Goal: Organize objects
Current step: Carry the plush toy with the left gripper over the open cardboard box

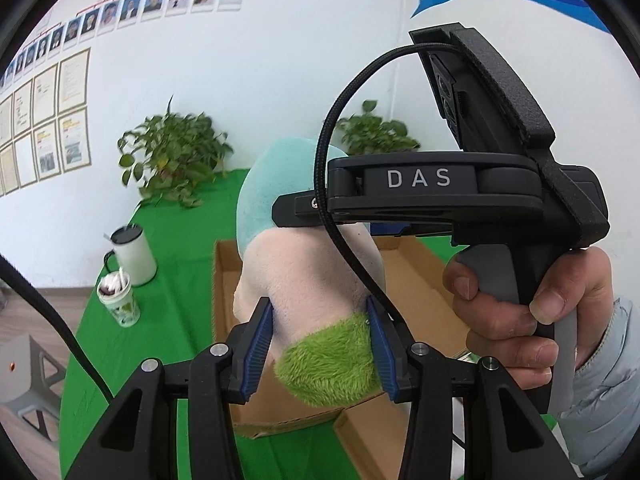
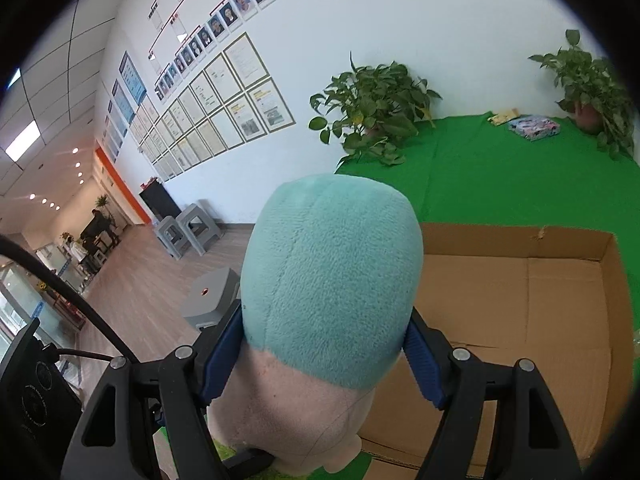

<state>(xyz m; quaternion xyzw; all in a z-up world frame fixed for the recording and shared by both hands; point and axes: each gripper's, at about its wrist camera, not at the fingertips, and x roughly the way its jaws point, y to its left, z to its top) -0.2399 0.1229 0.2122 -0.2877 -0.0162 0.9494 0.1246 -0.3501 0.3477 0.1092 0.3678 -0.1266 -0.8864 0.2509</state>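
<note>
A plush toy [image 1: 308,272] with a teal head, pale pink body and a fuzzy green patch is held by both grippers above an open cardboard box [image 1: 416,284]. My left gripper [image 1: 320,340] is shut on its lower body at the green patch. My right gripper [image 2: 324,356] is shut on its teal head [image 2: 332,272]. The right gripper's black body [image 1: 460,192] and the hand on it show in the left wrist view, just right of the toy. The box [image 2: 560,280] lies below and to the right in the right wrist view.
The table has a green cloth [image 1: 180,248]. A white mug [image 1: 134,256] and a paper cup with swabs [image 1: 120,300] stand at its left. Potted plants [image 2: 372,108] stand at the back by the wall. A colourful packet [image 2: 534,127] lies far back. Grey stools [image 2: 188,232] stand on the floor.
</note>
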